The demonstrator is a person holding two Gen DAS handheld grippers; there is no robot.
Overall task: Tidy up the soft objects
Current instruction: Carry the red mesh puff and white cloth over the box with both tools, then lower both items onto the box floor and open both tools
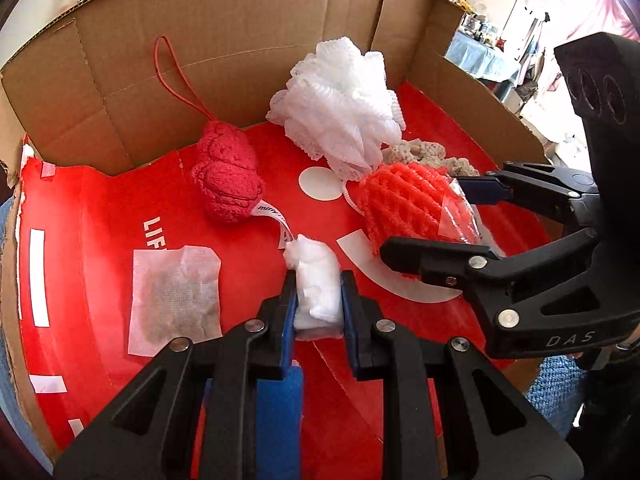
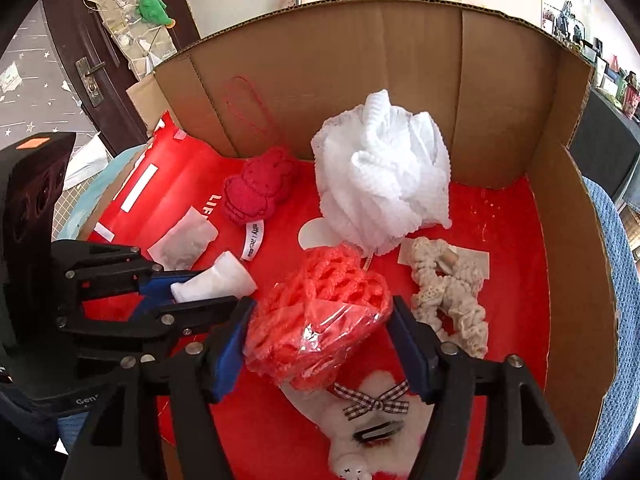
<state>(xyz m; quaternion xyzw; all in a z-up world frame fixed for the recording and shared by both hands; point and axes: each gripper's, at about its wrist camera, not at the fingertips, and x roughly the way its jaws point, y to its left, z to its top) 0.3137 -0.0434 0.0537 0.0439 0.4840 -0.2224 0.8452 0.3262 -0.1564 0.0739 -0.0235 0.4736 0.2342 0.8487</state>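
Observation:
My left gripper (image 1: 318,300) is shut on a small white soft roll (image 1: 316,284), seen also in the right wrist view (image 2: 214,282), just above the red floor of the cardboard box (image 1: 240,32). My right gripper (image 2: 320,340) has its jaws around a bagged orange foam net (image 2: 320,320), also in the left wrist view (image 1: 404,200); the pads touch its sides. A white mesh pouf (image 2: 380,176), a red plush rabbit (image 2: 258,192) with a loop, and a cream crochet scrunchie (image 2: 448,292) lie inside the box.
A flat white sachet (image 1: 174,300) lies at the left on the red floor (image 1: 100,208). A white fluffy hair clip with a checked bow (image 2: 372,412) lies under my right gripper. Box walls stand at the back and right (image 2: 576,280).

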